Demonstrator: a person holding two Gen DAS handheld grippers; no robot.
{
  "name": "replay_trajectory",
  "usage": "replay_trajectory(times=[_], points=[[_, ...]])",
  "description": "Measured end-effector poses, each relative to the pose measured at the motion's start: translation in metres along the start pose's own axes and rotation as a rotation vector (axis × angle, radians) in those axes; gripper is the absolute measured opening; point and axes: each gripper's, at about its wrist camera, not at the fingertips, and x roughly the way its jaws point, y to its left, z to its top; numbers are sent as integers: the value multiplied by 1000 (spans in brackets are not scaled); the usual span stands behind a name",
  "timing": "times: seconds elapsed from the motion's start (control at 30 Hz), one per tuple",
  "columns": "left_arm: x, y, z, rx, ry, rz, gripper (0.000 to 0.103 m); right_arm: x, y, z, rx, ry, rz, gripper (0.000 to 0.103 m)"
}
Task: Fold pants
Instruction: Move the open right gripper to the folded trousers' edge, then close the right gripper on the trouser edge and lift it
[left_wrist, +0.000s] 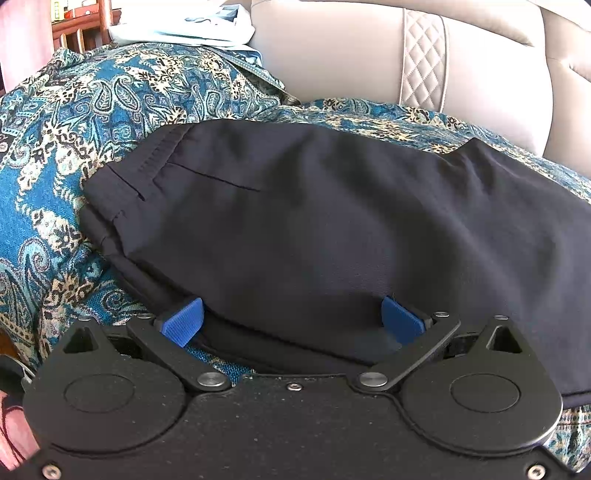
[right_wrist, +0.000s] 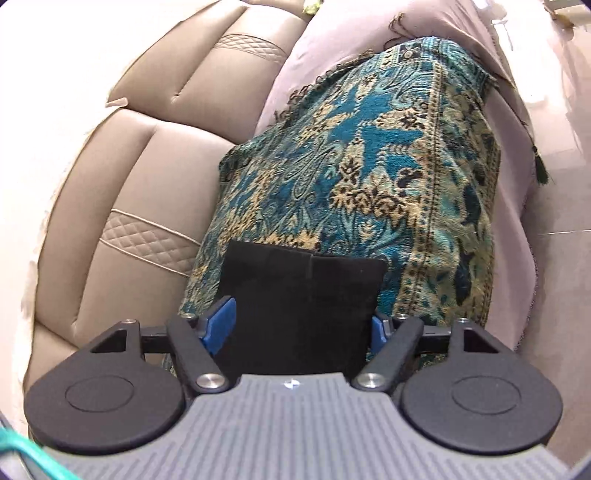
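Dark navy pants (left_wrist: 314, 221) lie folded on a teal paisley throw (left_wrist: 85, 122) over a sofa seat, waistband to the left. My left gripper (left_wrist: 291, 317) is open at the pants' near edge, its blue pads (left_wrist: 184, 321) spread wide, the cloth lying over and between them. In the right wrist view the leg end of the pants (right_wrist: 299, 295) lies between the blue pads (right_wrist: 221, 328) of my right gripper (right_wrist: 301, 328), which is open; the pads sit at either side of the cloth.
A beige leather sofa back (left_wrist: 406, 55) runs behind the throw. Light folded cloth (left_wrist: 192, 26) lies at the upper left. The throw (right_wrist: 388, 177) drapes over a mauve cushion (right_wrist: 369, 33). A tiled floor (right_wrist: 565, 184) shows at the right.
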Motion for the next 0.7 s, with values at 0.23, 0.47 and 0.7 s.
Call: replay_trajectory(times=[0.23,0.47,0.7], points=[[0,0,0,0,0,0,103,12,34,-17,-311,17,-155,43],[1,0,0,-4,0,2,103,24,58,-33,-399,25,-219,13],[2,1,2,-15,7,3,103,33,91,-56,-405,38,-125,9]])
